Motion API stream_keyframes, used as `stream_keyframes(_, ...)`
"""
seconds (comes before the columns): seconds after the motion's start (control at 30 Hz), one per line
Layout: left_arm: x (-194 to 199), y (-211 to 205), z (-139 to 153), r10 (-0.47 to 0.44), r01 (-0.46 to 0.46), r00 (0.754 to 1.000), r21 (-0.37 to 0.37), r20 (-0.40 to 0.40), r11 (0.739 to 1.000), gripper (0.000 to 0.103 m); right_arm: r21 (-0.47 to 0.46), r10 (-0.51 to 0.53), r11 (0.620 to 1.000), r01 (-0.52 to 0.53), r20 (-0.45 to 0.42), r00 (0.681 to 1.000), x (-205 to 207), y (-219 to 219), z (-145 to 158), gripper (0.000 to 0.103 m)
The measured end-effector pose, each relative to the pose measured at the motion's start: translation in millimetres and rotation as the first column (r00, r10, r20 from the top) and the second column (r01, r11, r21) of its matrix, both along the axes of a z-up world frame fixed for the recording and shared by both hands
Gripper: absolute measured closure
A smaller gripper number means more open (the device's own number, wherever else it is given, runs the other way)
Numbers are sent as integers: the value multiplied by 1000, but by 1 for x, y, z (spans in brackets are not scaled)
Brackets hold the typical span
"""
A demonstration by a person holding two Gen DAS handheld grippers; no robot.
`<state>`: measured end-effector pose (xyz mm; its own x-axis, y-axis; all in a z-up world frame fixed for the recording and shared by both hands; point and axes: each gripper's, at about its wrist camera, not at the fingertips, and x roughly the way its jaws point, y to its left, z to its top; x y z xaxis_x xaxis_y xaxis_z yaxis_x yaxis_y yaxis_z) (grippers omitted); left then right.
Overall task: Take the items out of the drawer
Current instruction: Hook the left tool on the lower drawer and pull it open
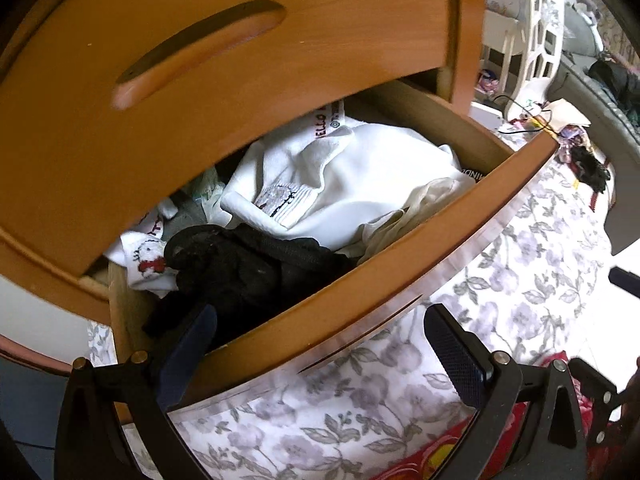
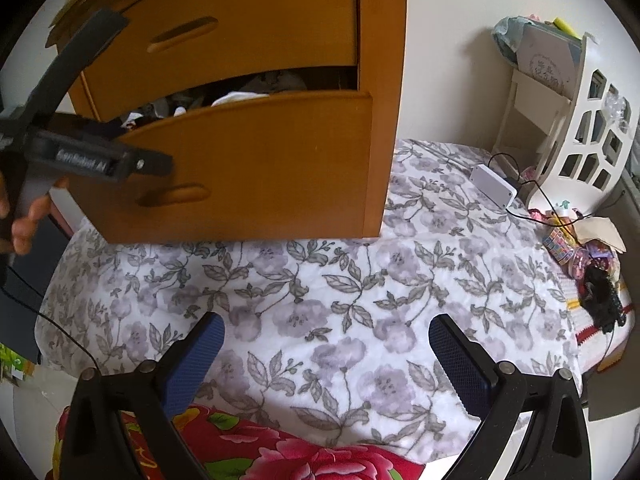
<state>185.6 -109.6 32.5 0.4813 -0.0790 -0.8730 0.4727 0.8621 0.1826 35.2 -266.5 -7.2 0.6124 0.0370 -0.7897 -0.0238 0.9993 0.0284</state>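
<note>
a: the left hand-held gripper stands wide apart, holding nothing; its left blue-padded finger is inside the pulled-out orange-brown wooden drawer, against the crumpled black fabric garment, and its right finger is outside the drawer front, over the white bedspread printed with grey-purple flowers.

b: and the right hand-held gripper?

a: also spread wide and empty, hovering over the same bedspread, well apart from the drawer.

b: what lies in the drawer?

a: the black garment at the near left, a pile of white folded cloth behind it, and a small white sock with a red cartoon print at the left edge.

b: anything else?

a: a person's hand grips the left tool's handle in the right wrist view.
</note>
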Motion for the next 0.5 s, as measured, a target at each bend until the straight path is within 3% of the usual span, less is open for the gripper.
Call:
stream_keyframes(0.33,-42,6,-14,-16,17,1000,-67,16,998,0,-26,2,1000,-2,9,1000,-19,5,13,0)
stream_keyframes(0.5,-53,16,-5,-7,9,999,-66,33,998,0,-35,0,999,0,10,1000,-30,7,18,0)
